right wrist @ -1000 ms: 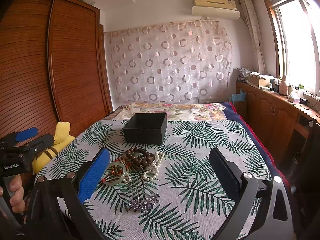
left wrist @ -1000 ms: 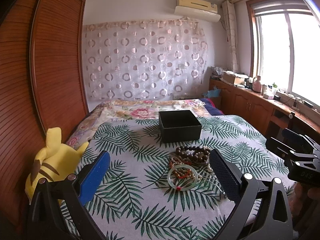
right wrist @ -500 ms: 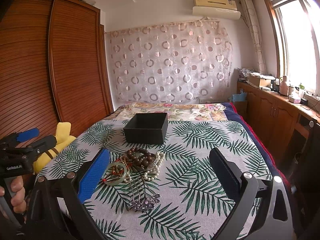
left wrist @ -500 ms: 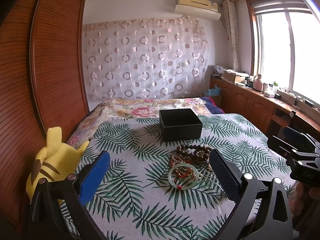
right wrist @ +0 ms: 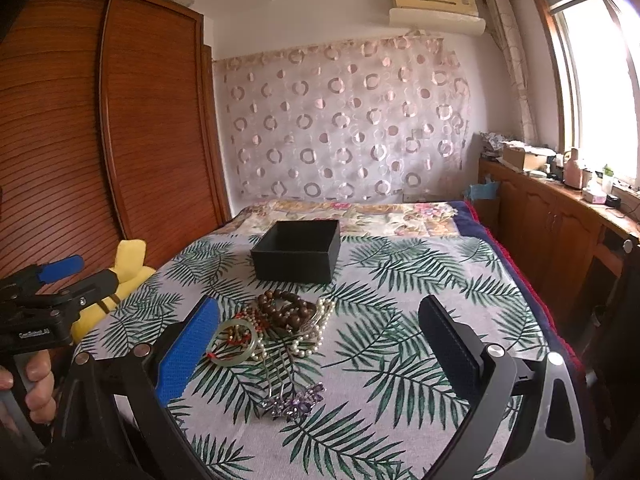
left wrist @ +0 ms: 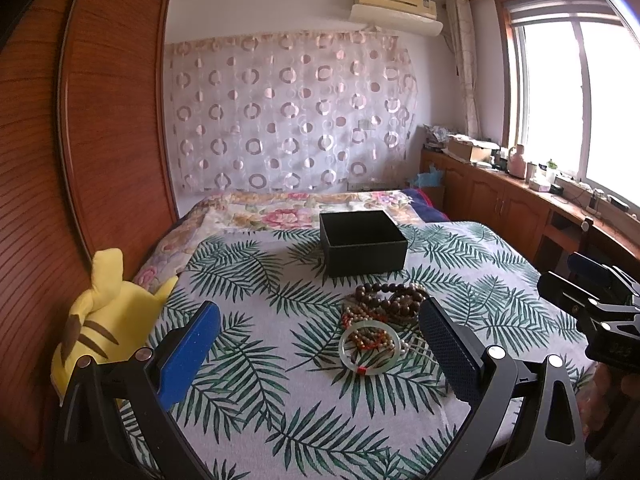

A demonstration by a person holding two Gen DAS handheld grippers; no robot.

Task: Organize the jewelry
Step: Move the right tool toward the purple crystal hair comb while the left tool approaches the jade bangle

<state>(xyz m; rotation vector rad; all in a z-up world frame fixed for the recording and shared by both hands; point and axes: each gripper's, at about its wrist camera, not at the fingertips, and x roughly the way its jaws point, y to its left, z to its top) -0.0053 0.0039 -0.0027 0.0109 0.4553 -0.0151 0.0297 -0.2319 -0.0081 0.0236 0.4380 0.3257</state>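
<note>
A pile of jewelry lies on the leaf-print cloth: a pale green bangle (left wrist: 369,347) (right wrist: 233,343), brown bead bracelets (left wrist: 390,300) (right wrist: 286,311), a pearl strand (right wrist: 316,330) and a purple flower hairpin (right wrist: 294,402). An open black box (left wrist: 362,242) (right wrist: 297,250) stands just behind the pile. My left gripper (left wrist: 320,344) is open and empty, hovering short of the pile, which lies toward its right finger. My right gripper (right wrist: 320,344) is open and empty, with the pile by its left finger.
A yellow plush toy (left wrist: 104,320) sits at the cloth's left edge beside a wooden wardrobe (left wrist: 80,152). A floral quilt (left wrist: 296,210) lies behind the box. Wooden cabinets (right wrist: 560,224) with clutter run along the right under the window.
Both grippers have drifted slightly; the jewelry and box sit a little higher and nearer in view. Nothing was taken hold of or let go.
</note>
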